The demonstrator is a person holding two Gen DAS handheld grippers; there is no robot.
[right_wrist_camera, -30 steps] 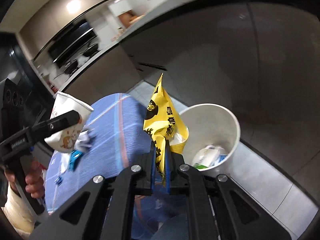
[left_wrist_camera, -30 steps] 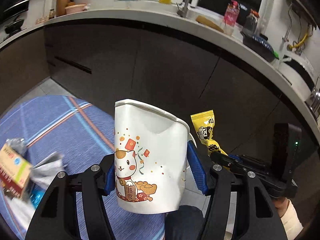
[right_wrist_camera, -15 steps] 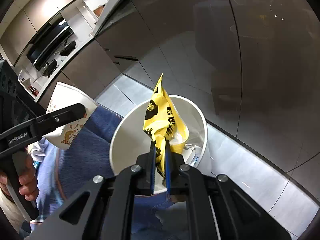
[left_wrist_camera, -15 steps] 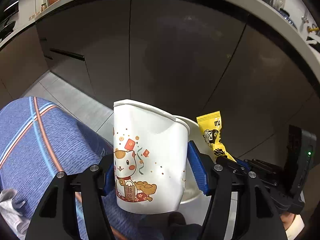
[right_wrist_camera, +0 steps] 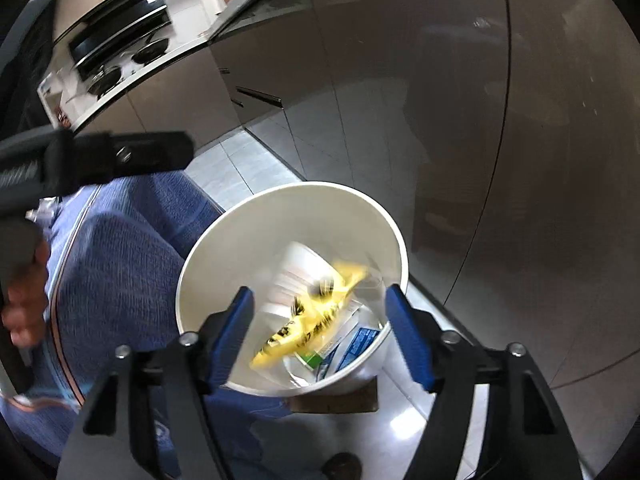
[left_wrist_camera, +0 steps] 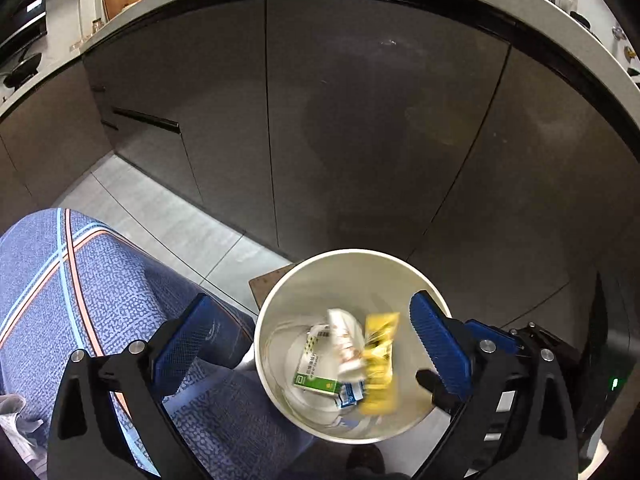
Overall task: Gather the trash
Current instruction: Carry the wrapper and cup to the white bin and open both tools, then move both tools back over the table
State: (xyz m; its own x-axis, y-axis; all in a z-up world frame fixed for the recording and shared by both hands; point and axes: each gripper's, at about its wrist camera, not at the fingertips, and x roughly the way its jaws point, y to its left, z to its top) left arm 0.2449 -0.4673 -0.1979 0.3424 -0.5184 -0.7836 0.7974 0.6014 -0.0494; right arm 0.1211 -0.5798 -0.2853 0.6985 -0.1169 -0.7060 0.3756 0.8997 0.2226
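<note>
Release on both sides: left gripper (left_wrist_camera: 308,344) and right gripper (right_wrist_camera: 320,330) jaws opening wide, empty; paper cup (left_wrist_camera: 344,340) and yellow wrapper (right_wrist_camera: 316,312) tumble into white bin (left_wrist_camera: 280,300) at six o'clock, two pieces collected.

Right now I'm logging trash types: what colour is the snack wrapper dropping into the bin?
Yellow with black print; the wrapper shows best in the left wrist view.

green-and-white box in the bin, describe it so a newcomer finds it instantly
Find the round white bin on the floor before the dark cabinets. Inside lies a small flat carton, white with a green band, left of the blurred yellow wrapper; nothing else there is green.
</note>
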